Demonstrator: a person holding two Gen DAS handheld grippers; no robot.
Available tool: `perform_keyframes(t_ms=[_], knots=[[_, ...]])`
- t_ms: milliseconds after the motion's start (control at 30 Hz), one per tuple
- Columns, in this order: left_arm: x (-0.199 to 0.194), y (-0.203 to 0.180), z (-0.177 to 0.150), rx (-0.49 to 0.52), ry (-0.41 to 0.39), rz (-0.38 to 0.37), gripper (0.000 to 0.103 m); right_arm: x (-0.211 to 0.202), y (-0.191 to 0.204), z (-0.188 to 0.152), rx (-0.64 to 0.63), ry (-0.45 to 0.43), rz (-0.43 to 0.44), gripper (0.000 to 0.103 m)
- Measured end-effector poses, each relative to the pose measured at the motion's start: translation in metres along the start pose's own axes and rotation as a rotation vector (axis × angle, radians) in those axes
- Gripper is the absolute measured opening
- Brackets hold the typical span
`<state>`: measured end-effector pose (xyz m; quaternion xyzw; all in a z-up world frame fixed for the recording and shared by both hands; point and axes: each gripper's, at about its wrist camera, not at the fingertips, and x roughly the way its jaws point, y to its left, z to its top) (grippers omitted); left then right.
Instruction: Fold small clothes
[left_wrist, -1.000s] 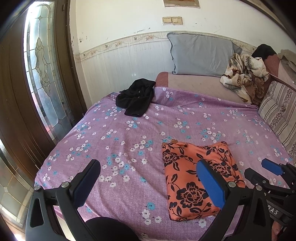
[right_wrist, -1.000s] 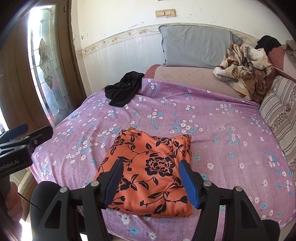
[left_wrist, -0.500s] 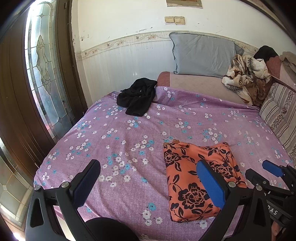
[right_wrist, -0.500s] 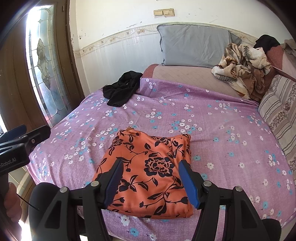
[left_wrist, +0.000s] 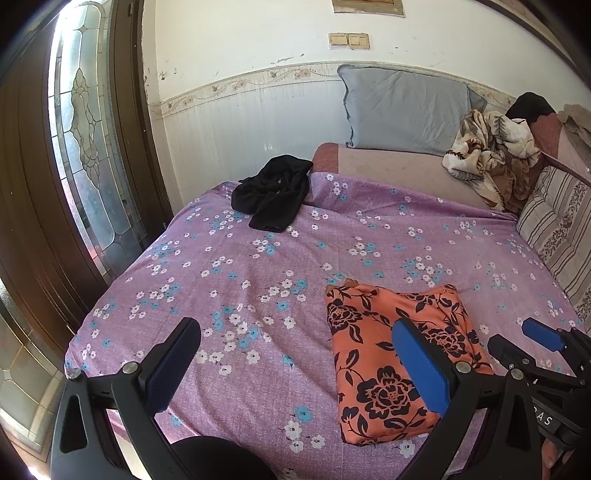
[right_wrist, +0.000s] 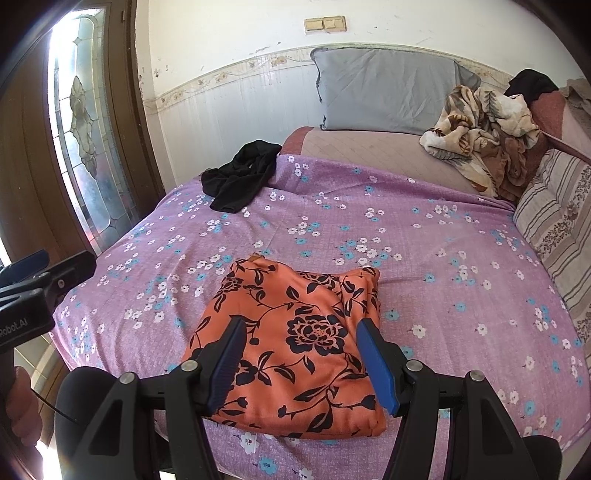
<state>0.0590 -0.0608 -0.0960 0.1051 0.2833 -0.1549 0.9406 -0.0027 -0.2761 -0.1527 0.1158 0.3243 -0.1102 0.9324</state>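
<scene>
Now the folded orange cloth (right_wrist: 291, 347) lies flat on the bed, close to the near edge.

It has black flowers on it and rests on the purple sheet (right_wrist: 424, 236) with little flowers. The right tongs (right_wrist: 303, 363) hang just over its near part, with both blue fingers apart and nothing between them. The left tongs (left_wrist: 295, 363) are wide apart too, off to the cloth's left, over bare sheet. On the left tongs' body you can read "Robot.AI". A black cloth (right_wrist: 240, 179) lies in a heap far back on the left. Behind it, a grey pillow (right_wrist: 388, 92) leans on the wall. A brown blanket (right_wrist: 484, 129) is bunched at the back right. A striped cushion (right_wrist: 554, 225) sits on the right.
</scene>
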Motion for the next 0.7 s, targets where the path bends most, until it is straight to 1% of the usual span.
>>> perform_keyframes(t_ms=[433, 600, 700], knots=[[0.010, 0.004, 0.001, -0.013, 0.013, 0.002, 0.103, 0.008, 0.005, 0.003, -0.008, 0.008, 0.001, 0.066], [0.012, 0.003, 0.001, -0.015, 0.009, -0.017, 0.103, 0.013, 0.005, 0.002, -0.008, 0.014, 0.004, 0.066], [0.018, 0.002, 0.004, -0.022, 0.024, -0.027, 0.103, 0.017, 0.000, 0.004, 0.000, 0.011, 0.003, 0.066]])
